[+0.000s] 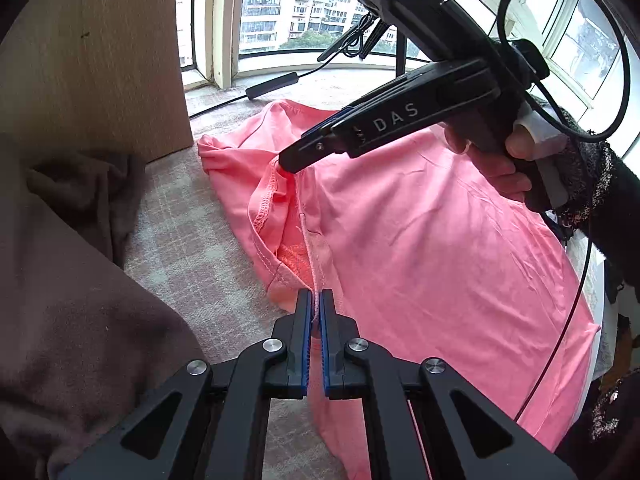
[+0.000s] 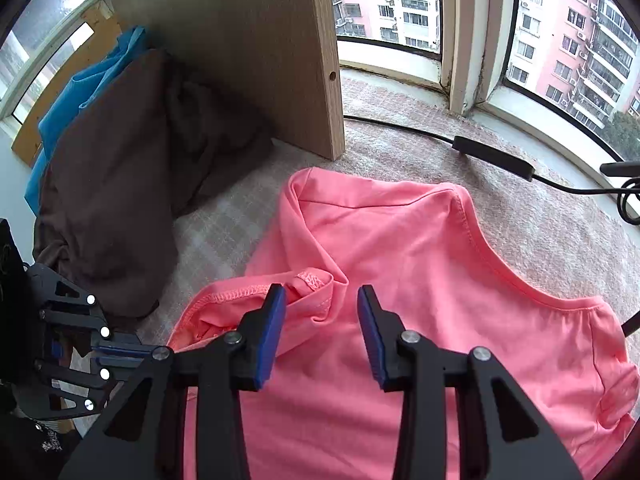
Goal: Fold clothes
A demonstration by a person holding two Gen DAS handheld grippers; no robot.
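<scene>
Your pink garment point(image 1: 432, 248) lies spread across the cloth-covered counter point(image 1: 192, 248), mostly flat toward your right, with its near-left part bunched and turned back so that the stitched hem shows its inside. It reads as partly laid out, not as a finished fold; whether you are spreading it or starting a fold, this moment does not settle.

The brown garment point(image 2: 116, 184) sits heaped against the wooden panel point(image 2: 248, 48), with a blue garment point(image 2: 80, 92) behind it, both kept clear of your working area.

Your left hand-held gripper point(image 1: 316, 300) is clenched on a thin ridge of the pink fabric at the near edge, which anchors that side.

Your right hand-held gripper point(image 2: 322, 300) is released, fingers spread, poised at the turned-back hem point(image 2: 248, 294). The left view puts its tip at that hem, but contact cannot be confirmed.
</scene>
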